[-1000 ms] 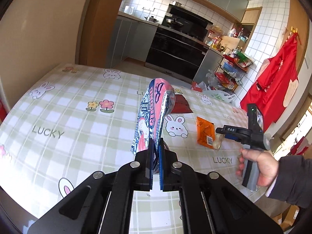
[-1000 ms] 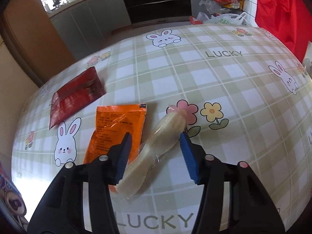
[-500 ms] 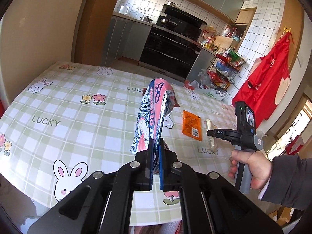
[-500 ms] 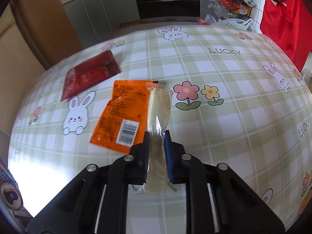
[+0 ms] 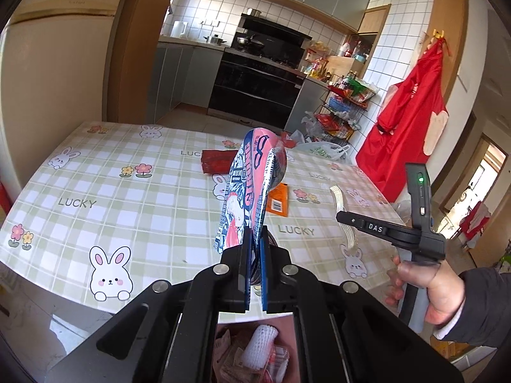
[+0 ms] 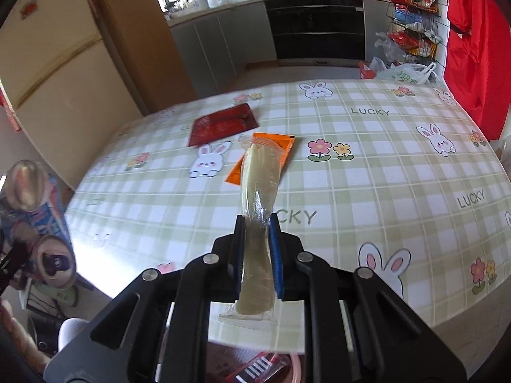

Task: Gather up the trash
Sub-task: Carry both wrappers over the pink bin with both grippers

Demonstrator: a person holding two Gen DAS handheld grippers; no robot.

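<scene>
My left gripper is shut on a crushed pink and blue drink can, held upright above the table's near edge. The can also shows at the left of the right wrist view. My right gripper is shut on a clear wrapper with pale plastic cutlery inside, lifted off the table. That wrapper shows in the left wrist view in the right gripper. An orange sachet and a red packet lie flat on the checked tablecloth.
A pink bin with trash in it sits below the table's near edge, under both grippers; its rim shows in the right wrist view. A fridge stands left, kitchen cabinets and an oven behind, a red apron hangs right.
My right gripper closed on the cutlery wrapper and lifted it off the table, drawing back toward the near edge. My left gripper pulled back with the can, and the bin came into view below.
</scene>
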